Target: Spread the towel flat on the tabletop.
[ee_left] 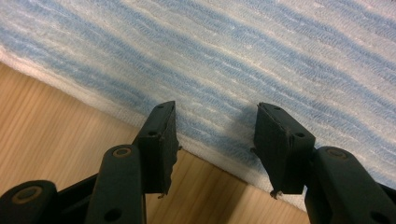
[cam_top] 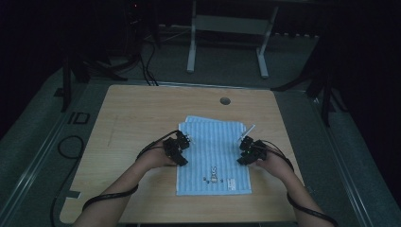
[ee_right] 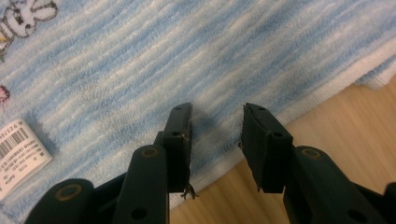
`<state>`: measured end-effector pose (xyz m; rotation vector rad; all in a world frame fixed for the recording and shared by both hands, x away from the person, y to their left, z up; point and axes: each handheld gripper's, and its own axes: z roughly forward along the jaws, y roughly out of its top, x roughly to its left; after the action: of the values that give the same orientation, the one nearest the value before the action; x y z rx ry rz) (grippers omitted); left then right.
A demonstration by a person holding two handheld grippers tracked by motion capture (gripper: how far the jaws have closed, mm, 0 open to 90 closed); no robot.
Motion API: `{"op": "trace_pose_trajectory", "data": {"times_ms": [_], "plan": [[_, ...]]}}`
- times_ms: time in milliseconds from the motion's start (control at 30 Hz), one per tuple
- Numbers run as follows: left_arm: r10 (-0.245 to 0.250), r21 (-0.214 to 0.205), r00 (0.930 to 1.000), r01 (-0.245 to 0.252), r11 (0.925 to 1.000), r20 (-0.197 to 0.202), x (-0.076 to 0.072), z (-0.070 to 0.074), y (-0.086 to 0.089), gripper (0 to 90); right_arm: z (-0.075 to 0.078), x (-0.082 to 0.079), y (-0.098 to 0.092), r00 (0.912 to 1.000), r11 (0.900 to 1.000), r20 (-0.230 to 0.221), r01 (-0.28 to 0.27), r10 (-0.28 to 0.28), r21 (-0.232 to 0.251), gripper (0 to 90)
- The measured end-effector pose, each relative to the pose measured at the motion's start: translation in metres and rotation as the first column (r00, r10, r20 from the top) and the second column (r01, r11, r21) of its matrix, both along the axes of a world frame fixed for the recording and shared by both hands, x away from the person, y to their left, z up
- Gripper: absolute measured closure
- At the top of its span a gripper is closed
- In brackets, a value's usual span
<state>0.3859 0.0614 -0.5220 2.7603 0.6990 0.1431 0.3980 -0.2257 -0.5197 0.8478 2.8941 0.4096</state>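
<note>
Blue-striped towel (cam_top: 213,156) edges between both grippers' parted fingers (ee_left: 159,140).

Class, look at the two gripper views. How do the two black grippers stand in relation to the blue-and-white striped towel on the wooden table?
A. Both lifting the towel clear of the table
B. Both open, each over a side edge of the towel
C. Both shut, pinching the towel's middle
B: the left gripper and the right gripper each show parted jaws over an edge of the flat blue-and-white striped towel, beside bare wooden table.
</note>
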Motion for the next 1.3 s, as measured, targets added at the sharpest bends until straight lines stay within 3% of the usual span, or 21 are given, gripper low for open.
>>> {"op": "trace_pose_trajectory", "data": {"times_ms": [100, 133, 200, 233, 300, 367, 433, 467, 567, 633, 733, 800, 867, 933, 1067, 1133, 1167, 1200, 1300], "plan": [[-0.027, 0.001, 0.9996, 0.027, 0.9996, -0.001, -0.001, 0.000, -0.009, 49.1, 0.000, -0.003, -0.009, 0.9999, 0.9999, -0.001, -0.014, 0.014, 0.001, 66.0], [-0.035, -0.007, 0.9993, 0.035, 0.9994, -0.009, -0.001, 0.000, -0.010, 51.9, 0.001, -0.004, -0.011, 0.9999, 0.9999, -0.003, -0.010, 0.010, -0.004, 75.5], [-0.042, -0.015, 0.9991, 0.042, 0.9990, 0.000, -0.002, 0.001, -0.013, 63.7, 0.001, -0.004, -0.012, 1.0000, 0.9998, -0.003, -0.007, 0.007, -0.017, 83.7], [-0.044, -0.018, 0.9991, 0.044, 0.9989, -0.001, -0.003, 0.001, -0.014, 74.1, 0.001, -0.005, -0.011, 0.9999, 0.9996, 0.001, -0.015, 0.015, -0.025, 85.2], [-0.029, -0.020, 0.9996, 0.029, 0.9994, 0.002, -0.005, 0.001, -0.016, 84.1, 0.001, -0.005, -0.008, 0.9998, 0.9992, 0.009, -0.017, 0.017, -0.035, 86.1], [-0.031, -0.025, 0.9995, 0.032, 0.9992, 0.006, -0.006, 0.004, -0.016, 86.1, 0.002, -0.006, -0.007, 0.9997, 0.9987, 0.015, -0.020, 0.021, -0.047, 86.5], [-0.008, -0.061, 0.9998, 0.009, 0.9981, 0.020, -0.008, 0.014, -0.012, 86.7, 0.008, -0.008, -0.008, 0.9994, 0.9990, 0.026, -0.020, 0.021, -0.041, 86.4], [0.009, -0.096, 0.9995, -0.006, 0.9954, 0.031, -0.009, 0.021, -0.009, 86.7, 0.013, -0.010, -0.009, 0.9991, 0.9993, 0.038, -0.018, 0.020, -0.031, 86.3], [0.026, -0.145, 0.9946, -0.012, 0.9893, 0.101, -0.020, 0.048, 0.002, 86.5, 0.038, -0.023, -0.012, 0.9937, 0.9998, 0.110, -0.022, 0.021, 0.001, 86.2], [0.031, -0.205, 0.9922, -0.005, 0.9787, 0.121, -0.032, 0.065, 0.009, 86.4, 0.057, -0.037, -0.014, 0.9846, 0.9994, 0.173, -0.029, 0.025, 0.020, 86.2], [0.018, -0.227, 0.9872, 0.019, 0.9738, 0.158, -0.056, 0.083, 0.018, 86.2, 0.082, -0.064, -0.017, 0.9723, 0.9964, 0.231, -0.055, 0.038, 0.064, 86.1], [-0.003, -0.235, 0.9870, 0.041, 0.9710, 0.160, -0.073, 0.088, 0.020, 86.0, 0.090, -0.083, -0.020, 0.9705, 0.9943, 0.235, -0.073, 0.053, 0.077, 85.8], [-0.044, -0.219, 0.9872, 0.077, 0.9726, 0.153, -0.092, 0.085, 0.018, 85.7, 0.090, -0.101, -0.020, 0.9703, 0.9941, 0.234, -0.081, 0.062, 0.072, 85.8], [-0.083, -0.210, 0.9880, 0.110, 0.9714, 0.130, -0.109, 0.079, 0.016, 85.3, 0.082, -0.118, -0.019, 0.9755, 0.9947, 0.207, -0.087, 0.075, 0.053, 85.8], [-0.135, -0.232, 0.9905, 0.138, 0.9629, 0.026, -0.133, 0.062, 0.015, 84.6, 0.058, -0.143, -0.020, 0.9889, 0.9954, 0.123, -0.089, 0.084, 0.036, 85.7], [-0.170, -0.229, 0.9852, 0.160, 0.9602, -0.025, -0.143, 0.051, 0.014, 83.7, 0.046, -0.152, -0.021, 0.9933, 0.9950, 0.077, -0.089, 0.086, 0.045, 85.5], [-0.178, -0.242, 0.9814, 0.156, 0.9576, -0.072, -0.147, 0.046, 0.013, 81.5, 0.041, -0.157, -0.021, 0.9940, 0.9942, 0.057, -0.096, 0.094, 0.047, 83.5], [-0.207, -0.240, 0.9737, 0.179, 0.9542, -0.096, -0.150, 0.041, 0.013, 76.6, 0.037, -0.160, -0.022, 0.9941, 0.9934, 0.039, -0.103, 0.101, 0.049, 78.6], [-0.210, -0.238, 0.9743, 0.186, 0.9532, -0.081, -0.152, 0.041, 0.014, 64.7, 0.036, -0.162, -0.027, 0.9952, 0.9945, 0.059, -0.082, 0.079, 0.065, 70.5]]}}
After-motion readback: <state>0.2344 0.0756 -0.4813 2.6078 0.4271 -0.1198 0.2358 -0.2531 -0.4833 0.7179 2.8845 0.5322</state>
